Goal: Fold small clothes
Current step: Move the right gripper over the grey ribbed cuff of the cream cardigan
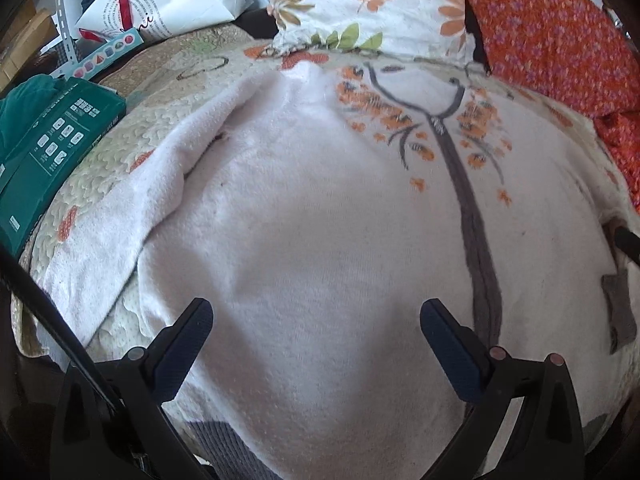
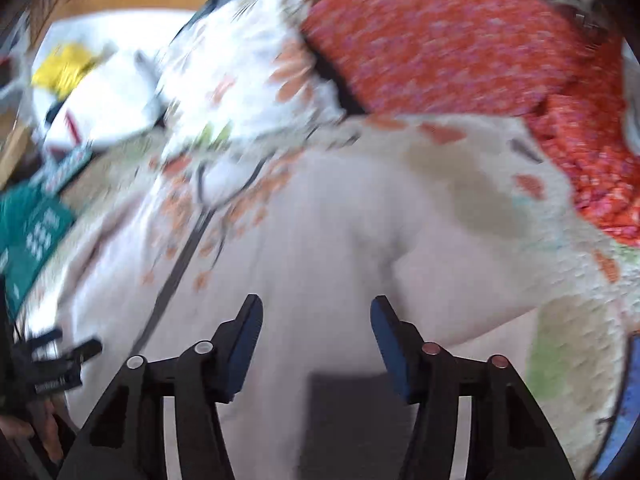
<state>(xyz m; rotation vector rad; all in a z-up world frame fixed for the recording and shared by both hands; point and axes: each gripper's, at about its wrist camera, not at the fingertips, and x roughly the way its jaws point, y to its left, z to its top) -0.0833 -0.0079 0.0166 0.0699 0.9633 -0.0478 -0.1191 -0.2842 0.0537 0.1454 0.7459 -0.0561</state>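
Note:
A small white top (image 1: 320, 220) with an orange flower and grey stem print (image 1: 472, 208) lies flat on a quilted bed cover (image 1: 160, 92). Its left sleeve (image 1: 120, 208) is laid out beside the body, and a grey hem (image 1: 224, 440) shows near the bottom edge. My left gripper (image 1: 316, 306) hangs open and wide above the lower part of the top, with nothing between its fingers. The right wrist view is blurred; there my right gripper (image 2: 317, 300) stands open over the same top (image 2: 320, 220), its pads apart and gripping nothing. The left gripper's body (image 2: 60, 356) shows at that view's lower left.
A green box (image 1: 52, 148) sits on the bed's left edge, with a white paper bag (image 1: 160, 4) behind it. A floral pillow (image 1: 360, 0) and a red flowered cloth (image 1: 552, 28) lie along the far side.

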